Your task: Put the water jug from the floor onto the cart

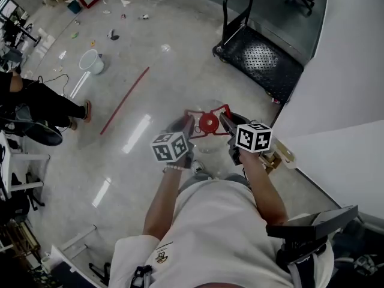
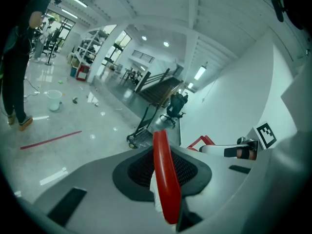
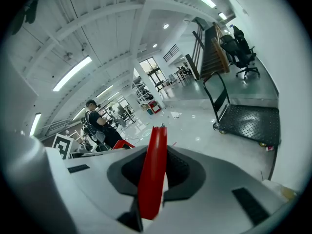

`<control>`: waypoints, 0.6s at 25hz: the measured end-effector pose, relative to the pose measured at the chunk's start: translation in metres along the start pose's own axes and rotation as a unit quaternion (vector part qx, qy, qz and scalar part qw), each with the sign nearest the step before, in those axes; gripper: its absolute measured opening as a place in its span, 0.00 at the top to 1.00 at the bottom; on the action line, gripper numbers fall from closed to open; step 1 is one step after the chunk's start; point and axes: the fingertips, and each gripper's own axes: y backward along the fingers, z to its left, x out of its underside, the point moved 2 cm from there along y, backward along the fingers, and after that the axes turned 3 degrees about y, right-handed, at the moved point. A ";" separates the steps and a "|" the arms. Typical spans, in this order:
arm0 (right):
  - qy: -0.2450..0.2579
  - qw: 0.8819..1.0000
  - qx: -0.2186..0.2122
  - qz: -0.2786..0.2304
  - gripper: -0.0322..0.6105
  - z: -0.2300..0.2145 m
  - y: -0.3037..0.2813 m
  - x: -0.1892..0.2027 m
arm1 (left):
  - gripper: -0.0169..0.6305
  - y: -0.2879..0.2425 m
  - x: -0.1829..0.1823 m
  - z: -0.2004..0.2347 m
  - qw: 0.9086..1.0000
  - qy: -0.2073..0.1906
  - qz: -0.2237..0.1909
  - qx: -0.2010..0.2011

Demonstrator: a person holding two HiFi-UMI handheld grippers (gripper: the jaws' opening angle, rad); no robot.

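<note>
Red water jug (image 1: 209,123) handles (image 2: 165,179) tight in left gripper (image 1: 189,125) and right gripper (image 1: 224,120); black cart (image 1: 264,59) ahead, bucket (image 1: 90,60) leftward.

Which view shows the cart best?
Head view: the cart shows whole from above, deck and push handle. The right gripper view shows it distorted near the edge; the left gripper view, small and far off.

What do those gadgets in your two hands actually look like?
The left gripper and right gripper have dark bodies, each topped by a white cube printed with black square markers. Up close, the jaws are pale grey shells with black mesh pads. The person wears a pale short-sleeved shirt.
</note>
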 end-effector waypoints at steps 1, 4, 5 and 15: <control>-0.003 1.000 0.005 -0.002 0.84 0.000 -0.002 0.000 | 0.88 -0.002 -0.002 0.003 1.000 -0.002 0.004 0.004; -0.011 1.000 0.022 -0.009 0.84 -0.006 -0.007 0.001 | 0.88 -0.011 -0.004 0.006 1.000 -0.014 0.015 0.015; -0.014 0.999 0.027 -0.012 0.84 -0.009 -0.008 0.001 | 0.88 -0.015 -0.006 0.007 0.999 -0.018 0.019 0.018; -0.022 0.997 0.069 -0.037 0.84 -0.043 -0.019 -0.027 | 0.88 -0.068 -0.032 0.001 0.997 -0.042 0.042 0.041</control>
